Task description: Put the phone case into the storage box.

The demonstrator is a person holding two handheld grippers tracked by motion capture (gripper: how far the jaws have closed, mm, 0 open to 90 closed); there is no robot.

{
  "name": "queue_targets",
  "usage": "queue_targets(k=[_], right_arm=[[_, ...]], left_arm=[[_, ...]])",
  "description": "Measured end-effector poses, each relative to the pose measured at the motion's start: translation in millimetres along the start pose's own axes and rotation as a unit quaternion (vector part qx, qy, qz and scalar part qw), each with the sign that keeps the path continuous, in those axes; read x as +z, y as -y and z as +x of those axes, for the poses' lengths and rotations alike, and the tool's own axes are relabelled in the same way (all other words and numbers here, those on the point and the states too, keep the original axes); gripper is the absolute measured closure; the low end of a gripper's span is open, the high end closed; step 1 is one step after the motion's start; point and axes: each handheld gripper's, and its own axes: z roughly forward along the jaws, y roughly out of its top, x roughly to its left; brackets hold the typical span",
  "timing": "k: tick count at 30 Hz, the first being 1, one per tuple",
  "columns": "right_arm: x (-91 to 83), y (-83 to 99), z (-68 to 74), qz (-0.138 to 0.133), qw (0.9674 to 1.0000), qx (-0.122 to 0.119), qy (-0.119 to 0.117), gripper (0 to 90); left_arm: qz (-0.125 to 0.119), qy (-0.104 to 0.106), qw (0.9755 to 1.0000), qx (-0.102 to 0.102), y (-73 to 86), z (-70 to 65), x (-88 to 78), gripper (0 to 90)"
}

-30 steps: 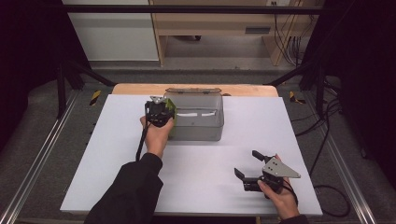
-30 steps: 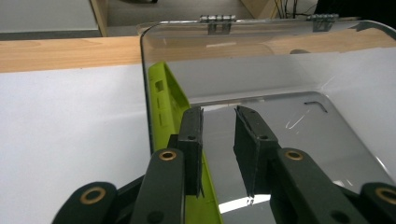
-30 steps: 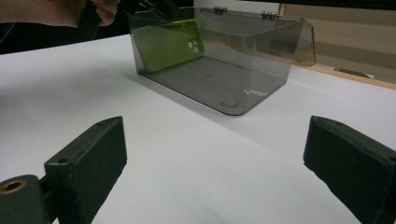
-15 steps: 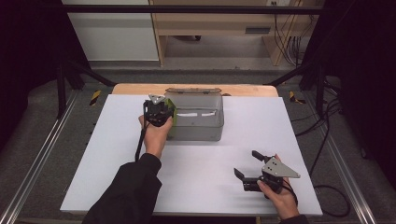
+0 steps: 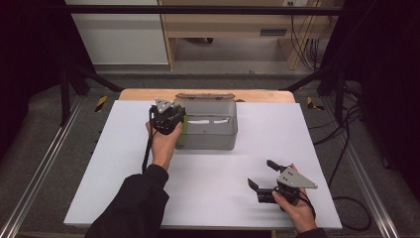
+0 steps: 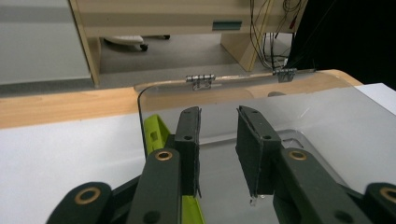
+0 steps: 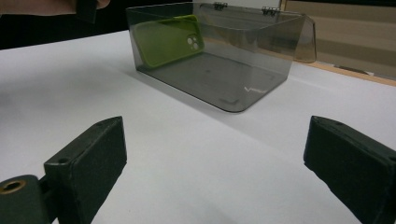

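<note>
The lime-green phone case (image 7: 170,41) stands on its long edge inside the smoky clear plastic box (image 5: 208,126), leaning on the left end wall, camera holes toward the hinged lid. The left claw (image 6: 218,140), above it, has just been opening slightly, its narrow gap empty. The right claw (image 5: 262,174) gapes wide on the white tabletop (image 5: 218,198). The case's lower edge is hidden.

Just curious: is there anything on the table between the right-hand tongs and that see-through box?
No, bare white table separates the right tongs from the box, seen from those tongs.
</note>
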Motion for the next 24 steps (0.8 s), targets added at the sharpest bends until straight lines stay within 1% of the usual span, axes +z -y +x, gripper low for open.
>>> queue_targets(k=[5,14,23,24], right_arm=[[-0.6,0.0,-0.2,0.0,1.0,0.002,-0.001,6.3],[-0.5,0.1,-0.1,0.0,1.0,0.001,0.0,6.3],[-0.8,-0.1,-0.2,0.0,1.0,0.002,0.0,6.3],[-0.8,-0.1,-0.2,0.0,1.0,0.002,0.0,6.3]], left_arm=[[-0.016,0.005,0.9998,0.003,-0.5,-1.9,-0.4,66.7],[-0.028,0.012,0.9995,0.005,0.4,-3.5,-0.2,58.3],[-0.031,0.021,0.9993,0.003,1.2,-4.0,1.8,54.5],[-0.031,0.022,0.9993,0.005,1.3,-4.4,1.8,54.0]])
